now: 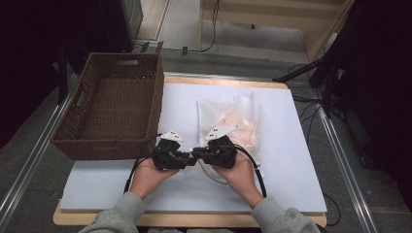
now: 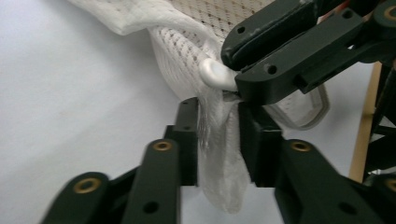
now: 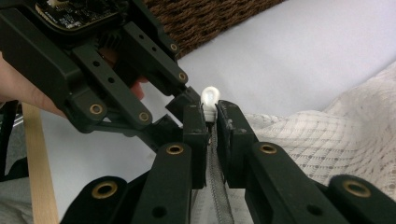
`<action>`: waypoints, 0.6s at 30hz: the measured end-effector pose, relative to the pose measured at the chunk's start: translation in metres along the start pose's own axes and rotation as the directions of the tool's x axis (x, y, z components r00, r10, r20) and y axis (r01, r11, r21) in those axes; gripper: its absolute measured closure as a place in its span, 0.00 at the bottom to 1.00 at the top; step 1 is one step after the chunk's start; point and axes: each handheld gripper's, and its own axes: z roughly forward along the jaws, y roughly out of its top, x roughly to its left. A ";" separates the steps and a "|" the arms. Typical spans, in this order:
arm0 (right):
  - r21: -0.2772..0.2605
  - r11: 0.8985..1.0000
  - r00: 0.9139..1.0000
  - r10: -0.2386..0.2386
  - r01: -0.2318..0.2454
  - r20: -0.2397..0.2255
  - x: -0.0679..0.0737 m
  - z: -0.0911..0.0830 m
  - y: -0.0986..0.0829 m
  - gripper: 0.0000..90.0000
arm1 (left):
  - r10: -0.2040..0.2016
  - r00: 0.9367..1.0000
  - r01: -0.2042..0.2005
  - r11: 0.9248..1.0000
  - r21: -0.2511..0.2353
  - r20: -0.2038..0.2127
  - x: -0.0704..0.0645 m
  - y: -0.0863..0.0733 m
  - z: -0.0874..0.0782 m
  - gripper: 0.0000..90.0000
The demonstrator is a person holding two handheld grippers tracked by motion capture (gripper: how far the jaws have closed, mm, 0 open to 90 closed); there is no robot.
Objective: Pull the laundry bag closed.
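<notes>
Nearest to us, our two hands meet at the front middle of the white table sheet [image 1: 291,160]. The left gripper [image 2: 218,135] has its jaws clenched on a bunched fold of the mesh laundry bag [image 1: 232,124], and the right gripper [image 3: 211,122] is pinched tight on the small white zipper pull [image 3: 209,98] at the bag's near end. We judge the bag light, limp and easily stretched: the netting gathers into soft pleats between the left jaws and would slide or tear if we dragged hard, so the fabric beside the zipper [image 3: 219,196] is the place to anchor it, while the smooth, rounded plastic pull is the only firm thing to grip, and a slippery one. The zipper tape looks grey and ribbed, stiffer than the open honeycomb weave around it. Farther off, the bag lies flat on the sheet, and something pale orange shows through its netting. Beyond it and to the left stands a dark brown wicker basket [image 1: 73,141] with stiff woven walls and cut-out handles, its near edge just beside our left hand.
</notes>
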 end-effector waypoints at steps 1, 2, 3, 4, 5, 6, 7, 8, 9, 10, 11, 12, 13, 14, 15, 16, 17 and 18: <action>0.000 1.000 1.000 0.000 0.000 0.000 0.000 0.000 0.000 0.93 | 0.000 1.000 0.000 1.000 0.000 0.000 0.000 0.000 0.000 0.84; 0.000 1.000 1.000 0.000 0.000 0.000 0.000 0.000 0.000 0.93 | 0.000 1.000 0.000 1.000 0.005 0.004 0.000 0.000 0.001 0.84; 0.004 1.000 1.000 0.005 -0.005 -0.002 0.000 -0.001 -0.001 0.93 | 0.002 1.000 -0.002 1.000 0.023 0.007 -0.002 0.001 0.003 0.92; 0.006 1.000 1.000 0.004 -0.004 -0.002 -0.001 -0.001 -0.001 0.93 | 0.002 1.000 -0.002 1.000 0.023 0.007 -0.002 0.001 0.003 0.95; 0.007 1.000 1.000 0.003 -0.003 0.000 -0.001 -0.002 -0.001 0.93 | -0.005 1.000 0.005 1.000 0.028 0.012 -0.003 0.002 0.004 0.97; 0.007 1.000 1.000 0.003 -0.003 0.000 -0.001 -0.002 -0.001 0.93 | -0.005 1.000 0.005 1.000 0.028 0.012 -0.003 0.002 0.004 0.97; 0.005 1.000 1.000 -0.001 0.001 -0.001 -0.001 -0.003 -0.002 0.92 | -0.005 1.000 0.005 1.000 0.026 0.011 -0.003 0.003 0.004 0.98; 0.003 1.000 1.000 -0.001 0.001 0.001 -0.001 -0.003 -0.002 0.91 | -0.004 1.000 0.004 1.000 0.025 0.012 -0.003 0.003 0.003 0.98; 0.003 1.000 1.000 0.003 -0.003 0.002 -0.001 -0.005 -0.002 0.89 | -0.005 1.000 0.005 1.000 0.024 0.008 -0.003 0.003 0.003 0.98; -0.002 1.000 1.000 -0.005 0.005 -0.001 -0.001 -0.006 -0.002 0.87 | -0.005 1.000 0.005 1.000 0.024 0.008 -0.003 0.003 0.003 0.98; -0.005 1.000 1.000 -0.005 0.005 -0.002 -0.001 -0.008 -0.001 0.84 | 0.000 1.000 0.000 1.000 0.027 -0.002 -0.003 0.003 0.003 0.98; -0.006 1.000 1.000 -0.003 0.003 -0.005 -0.001 -0.009 -0.001 0.84 | 0.001 1.000 0.000 1.000 0.022 -0.006 -0.004 0.002 0.003 0.98; -0.004 1.000 1.000 -0.002 0.002 -0.012 -0.001 -0.011 -0.001 0.84 | 0.003 1.000 -0.003 1.000 0.020 -0.010 -0.004 0.002 0.003 0.98; 0.003 1.000 1.000 -0.001 0.001 -0.017 -0.001 -0.013 0.000 0.87 | 0.006 1.000 -0.006 1.000 0.021 -0.013 -0.004 0.002 0.004 0.98; 0.001 1.000 1.000 -0.003 0.003 -0.021 -0.002 -0.014 0.000 0.89 | 0.010 1.000 -0.010 1.000 0.020 -0.016 -0.005 0.002 0.004 0.98; 0.002 1.000 1.000 -0.002 0.002 -0.021 -0.002 -0.015 0.000 0.91 | 0.012 1.000 -0.012 1.000 0.018 -0.017 -0.005 0.001 0.004 0.98; 0.002 1.000 1.000 0.002 -0.002 -0.020 -0.002 -0.016 0.001 0.94 | 0.015 1.000 -0.015 1.000 0.020 -0.020 -0.005 0.001 0.003 0.98; 0.002 1.000 1.000 0.002 -0.002 -0.020 -0.002 -0.016 0.001 0.94 | 0.015 1.000 -0.015 1.000 0.020 -0.020 -0.005 0.001 0.003 0.98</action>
